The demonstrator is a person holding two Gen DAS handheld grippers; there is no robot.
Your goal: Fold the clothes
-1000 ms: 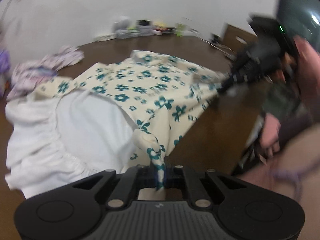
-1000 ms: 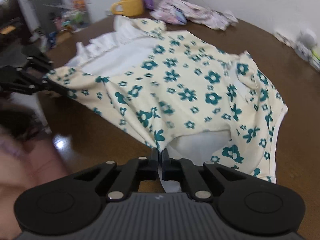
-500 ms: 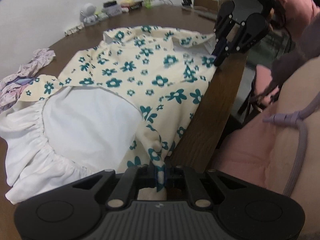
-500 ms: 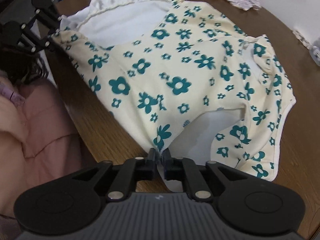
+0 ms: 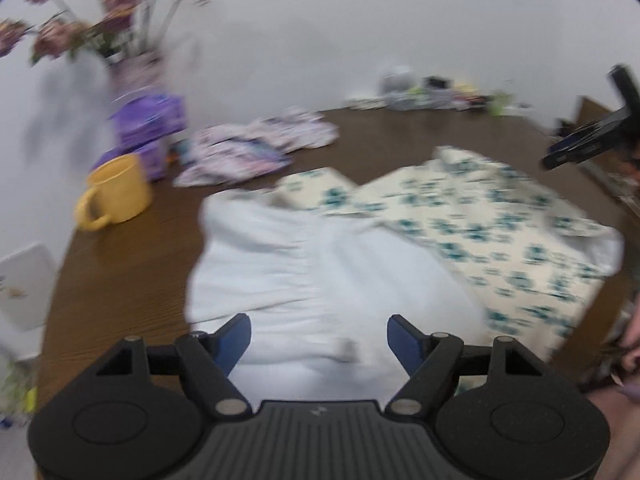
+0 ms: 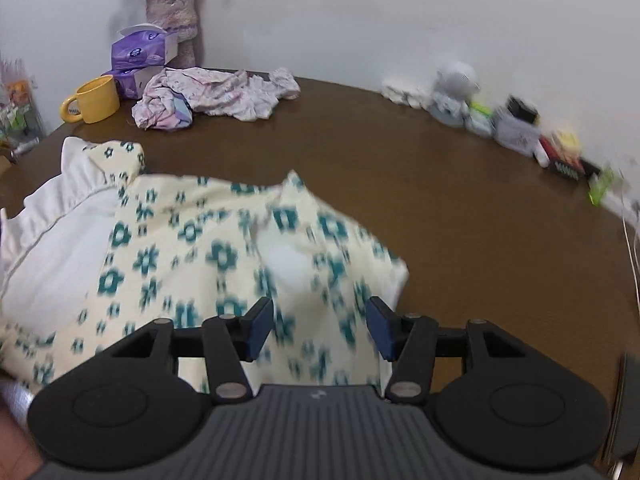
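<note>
Both grippers' jaws are opening, gripping nothing; floral garment lies lengthwise along table edge.

Motion blurs the floral garment and flowers.

cream garment, teal flowers

The left gripper sat low in frame, jaws opening, nothing pinched. The right gripper did likewise.
</note>
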